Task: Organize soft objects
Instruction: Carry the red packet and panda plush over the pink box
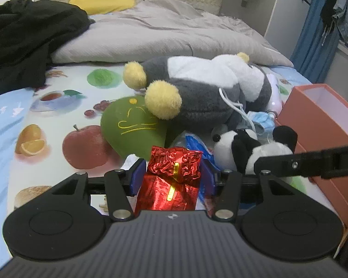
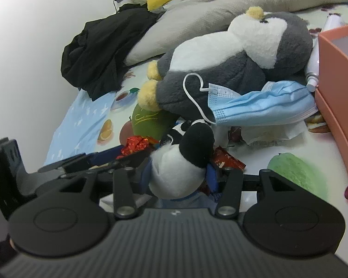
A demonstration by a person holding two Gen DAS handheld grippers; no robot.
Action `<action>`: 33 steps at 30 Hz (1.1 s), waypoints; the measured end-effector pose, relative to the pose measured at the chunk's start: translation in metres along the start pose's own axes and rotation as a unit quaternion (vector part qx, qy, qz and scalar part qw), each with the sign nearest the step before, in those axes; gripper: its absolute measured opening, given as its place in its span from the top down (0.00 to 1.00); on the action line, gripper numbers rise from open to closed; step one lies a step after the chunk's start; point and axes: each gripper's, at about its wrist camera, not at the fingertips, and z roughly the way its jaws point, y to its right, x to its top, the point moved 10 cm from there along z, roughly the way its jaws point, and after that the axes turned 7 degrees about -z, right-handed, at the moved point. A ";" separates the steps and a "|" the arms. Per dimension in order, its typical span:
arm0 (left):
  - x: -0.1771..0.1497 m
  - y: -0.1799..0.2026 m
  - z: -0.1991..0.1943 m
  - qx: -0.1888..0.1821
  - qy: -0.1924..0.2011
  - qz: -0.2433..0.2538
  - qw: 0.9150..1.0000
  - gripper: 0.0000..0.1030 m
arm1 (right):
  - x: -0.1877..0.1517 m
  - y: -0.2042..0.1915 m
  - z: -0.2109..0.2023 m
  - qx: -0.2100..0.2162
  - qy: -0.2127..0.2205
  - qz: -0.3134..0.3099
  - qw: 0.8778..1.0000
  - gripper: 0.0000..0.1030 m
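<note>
Red crinkled foil packet (image 1: 174, 176) sits pinched between the left gripper (image 1: 171, 178) fingers, its long axis running away from the camera, folded end far. Small black-and-white panda plush (image 2: 185, 162) is squeezed in the right gripper (image 2: 178, 176), dark head pointing far. Both seem picked from the bed's fruit-print sheet (image 1: 65, 106); next comes carrying them, probably to the orange cardboard box (image 1: 317, 125) on the right.

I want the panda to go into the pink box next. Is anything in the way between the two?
Nothing visible blocks it. The right tongs are closed on the panda plush, and the bedsheet toward the pink box holds only flat litter: a red wrapper and crumpled tissue. The face mask lies farther back.
</note>
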 end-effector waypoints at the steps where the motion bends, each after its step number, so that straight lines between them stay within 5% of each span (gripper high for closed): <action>1: 0.000 0.002 -0.004 0.000 0.001 -0.005 1.000 0.44 | -0.001 -0.001 -0.005 -0.002 0.002 -0.004 1.000 0.51; 12: -0.016 0.022 -0.063 -0.005 0.015 -0.065 0.998 0.44 | -0.029 -0.020 -0.047 -0.012 0.001 -0.042 0.999 0.51; 33: -0.072 0.080 -0.143 -0.006 0.022 -0.095 0.995 0.44 | -0.087 -0.017 -0.134 -0.063 0.019 -0.069 0.995 0.54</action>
